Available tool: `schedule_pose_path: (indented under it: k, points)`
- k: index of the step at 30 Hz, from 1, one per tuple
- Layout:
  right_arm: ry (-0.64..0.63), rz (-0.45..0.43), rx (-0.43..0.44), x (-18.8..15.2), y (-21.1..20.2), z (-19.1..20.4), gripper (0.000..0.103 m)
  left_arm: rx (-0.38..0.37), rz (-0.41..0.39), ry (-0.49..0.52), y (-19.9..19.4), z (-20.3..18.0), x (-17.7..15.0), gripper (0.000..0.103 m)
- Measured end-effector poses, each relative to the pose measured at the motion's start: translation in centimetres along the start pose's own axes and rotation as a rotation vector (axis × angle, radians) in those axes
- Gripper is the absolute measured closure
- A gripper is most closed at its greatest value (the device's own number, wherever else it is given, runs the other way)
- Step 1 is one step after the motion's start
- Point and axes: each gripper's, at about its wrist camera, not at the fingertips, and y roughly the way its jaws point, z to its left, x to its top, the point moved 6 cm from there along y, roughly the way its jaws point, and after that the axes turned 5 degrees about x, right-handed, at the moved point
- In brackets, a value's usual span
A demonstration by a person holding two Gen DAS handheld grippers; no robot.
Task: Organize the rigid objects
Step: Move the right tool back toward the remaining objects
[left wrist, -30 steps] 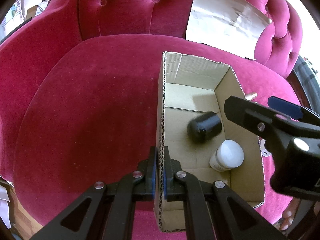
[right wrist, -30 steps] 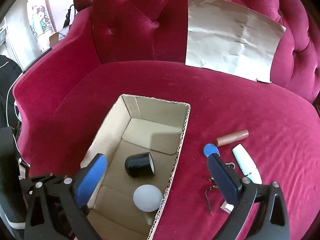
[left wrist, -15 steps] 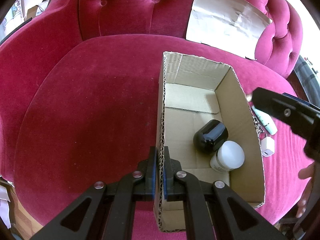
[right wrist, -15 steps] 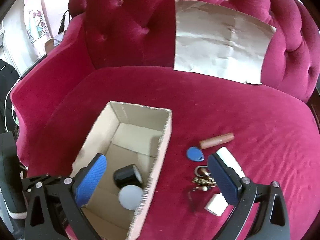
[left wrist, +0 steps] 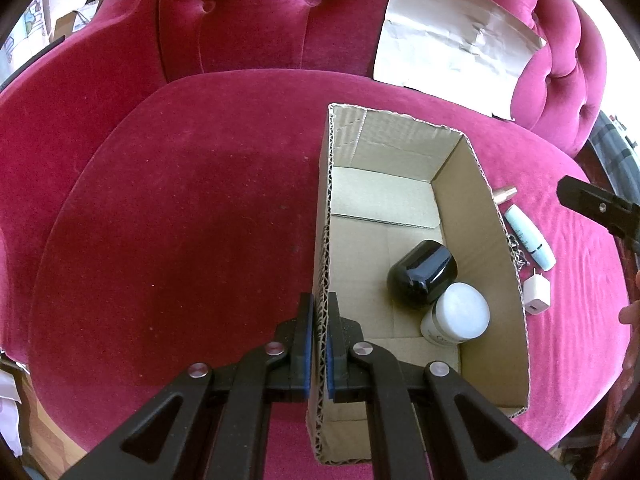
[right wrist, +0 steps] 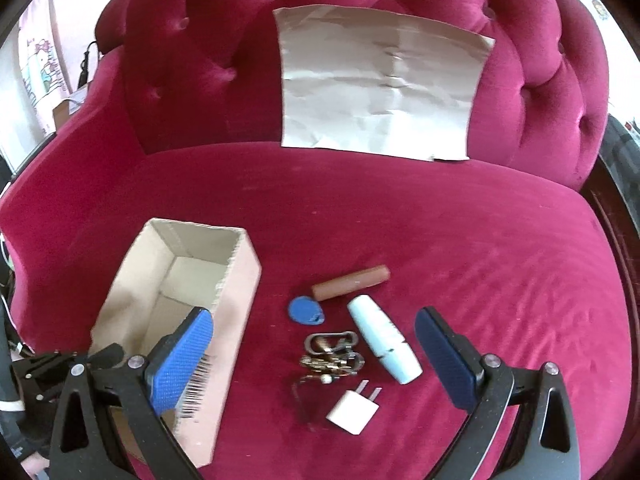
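A cardboard box (left wrist: 492, 216) stands on the red sofa seat; it also shows in the right wrist view (right wrist: 236, 320). Inside it lie a black jar (left wrist: 422, 278) and a white-capped jar (left wrist: 458, 316). My left gripper (left wrist: 318, 344) is shut on the box's left wall. My right gripper (right wrist: 312, 356) is open and empty above the loose items right of the box: a white charger plug (right wrist: 354, 406), a key bunch (right wrist: 330, 354), a pale blue tube (right wrist: 382, 336), a blue tag (right wrist: 305, 310) and a brown tube (right wrist: 352, 282). The plug (left wrist: 536, 294) and pale tube (left wrist: 528, 236) also show in the left wrist view.
A creased sheet of paper (right wrist: 380, 88) leans on the tufted sofa back (right wrist: 200, 60). The red seat (left wrist: 180, 220) stretches left of the box. Dark furniture stands at the right edge (left wrist: 616, 152).
My right gripper has moved right, from over the box to over the loose items. The black jar has shifted against the white jar. My left gripper has kept its hold.
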Motion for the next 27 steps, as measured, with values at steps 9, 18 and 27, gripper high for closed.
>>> schedule_pose_path:
  k: [9, 18, 27]
  points:
    - [0.047, 0.013, -0.054, -0.8, 0.2, -3.9, 0.0, 0.001, 0.0, 0.001, 0.0, 0.0, 0.0, 0.099]
    - [0.053, 0.044, -0.101, -2.4, 1.3, -6.4, 0.0, 0.002, -0.001, 0.0, 0.1, 0.1, 0.0, 0.099]
    - [0.043, 0.081, -0.114, -4.2, 2.8, -7.3, 0.0, 0.003, -0.001, 0.0, 0.1, 0.1, 0.1, 0.099]
